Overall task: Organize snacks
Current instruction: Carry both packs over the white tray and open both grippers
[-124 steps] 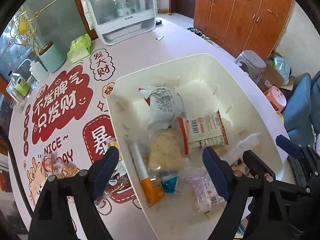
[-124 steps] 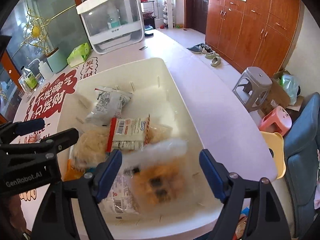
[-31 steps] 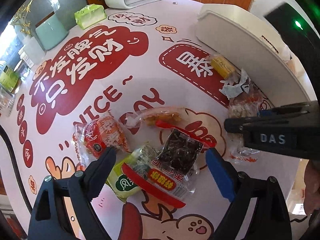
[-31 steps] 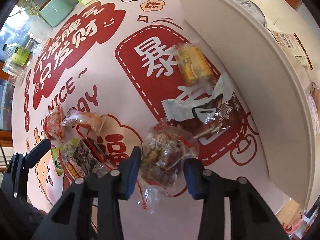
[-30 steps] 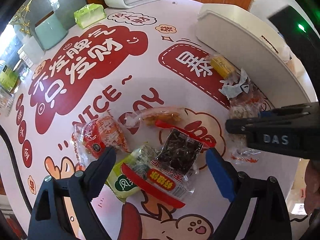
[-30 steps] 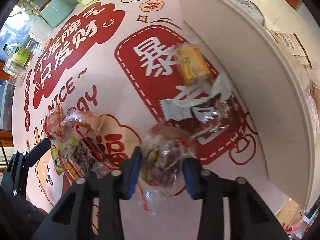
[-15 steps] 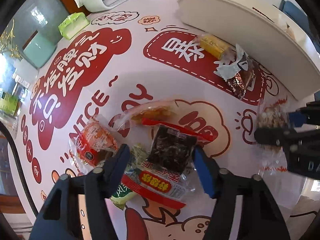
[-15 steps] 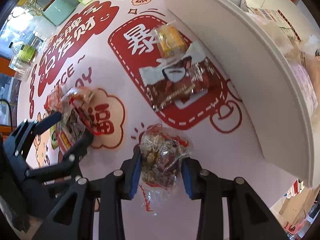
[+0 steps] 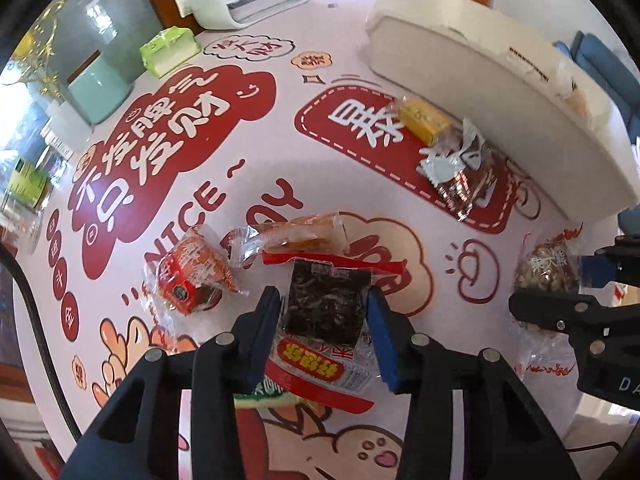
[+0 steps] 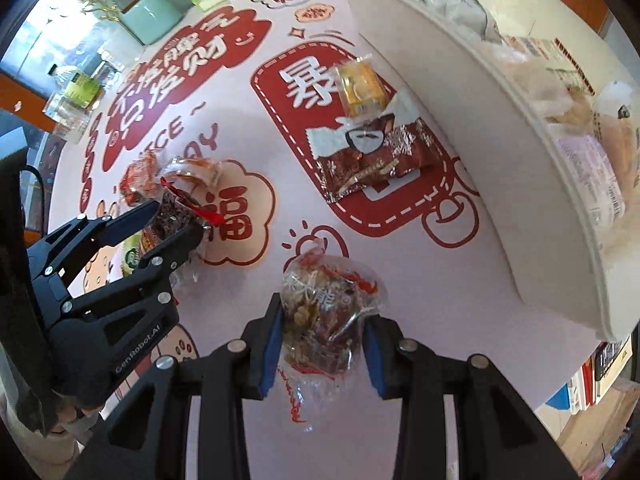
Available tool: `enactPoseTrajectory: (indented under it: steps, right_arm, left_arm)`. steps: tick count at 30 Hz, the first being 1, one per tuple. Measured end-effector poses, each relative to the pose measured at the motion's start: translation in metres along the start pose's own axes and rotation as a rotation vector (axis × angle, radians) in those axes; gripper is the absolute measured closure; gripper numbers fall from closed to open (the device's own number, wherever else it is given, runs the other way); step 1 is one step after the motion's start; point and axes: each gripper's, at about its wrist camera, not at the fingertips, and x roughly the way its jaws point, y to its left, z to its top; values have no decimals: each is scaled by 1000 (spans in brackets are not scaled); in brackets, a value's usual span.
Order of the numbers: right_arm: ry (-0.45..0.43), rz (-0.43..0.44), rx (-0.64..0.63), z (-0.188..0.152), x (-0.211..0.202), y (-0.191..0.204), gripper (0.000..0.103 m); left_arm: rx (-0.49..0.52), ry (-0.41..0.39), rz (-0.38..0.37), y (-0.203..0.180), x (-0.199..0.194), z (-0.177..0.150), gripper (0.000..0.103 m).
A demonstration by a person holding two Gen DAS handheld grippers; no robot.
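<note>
Both grippers, left gripper (image 9: 322, 312) just closed on the seaweed packet (image 9: 326, 304) and right gripper (image 10: 322, 344) clamped on a nut bag (image 10: 326, 308), are loaded, while several snacks are left near the part-filled white bin (image 10: 500, 128)

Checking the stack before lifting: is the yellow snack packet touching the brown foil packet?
Touching. In the right wrist view the yellow snack packet lies over the white torn end of the brown foil packet, with no gap.

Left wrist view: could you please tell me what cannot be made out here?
In the left wrist view:
- Bin contents: hidden behind its own wall.
- Green packet: mostly under the dark packet.
- Bottle: blurred, cut by the left edge.
</note>
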Motion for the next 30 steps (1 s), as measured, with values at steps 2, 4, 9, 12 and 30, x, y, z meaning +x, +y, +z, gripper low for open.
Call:
enactPoseTrajectory:
  steps: [2,4,9,12,30]
  right_arm:
    - [-22,5,-20,-1,-9,-1,67]
    - [-47,8,-39,-2,-18,-1,67]
    - [-115,36,-84,-3,-46,-4,67]
    - [-180,51,-119,-4,-71,-11,67]
    - [-370,58,-176,49,-155,-137,67]
  left_arm:
    - [-24,-14,-7,-1,-12,0,61]
    - [-44,-30,-16,-3,-24,0,61]
    - [-87,-96,-31,-17,-67,5,61]
    - [-93,-133,-31,-30,-90,16,61]
    - [-153,-272,-17,-156,-137,149,61]
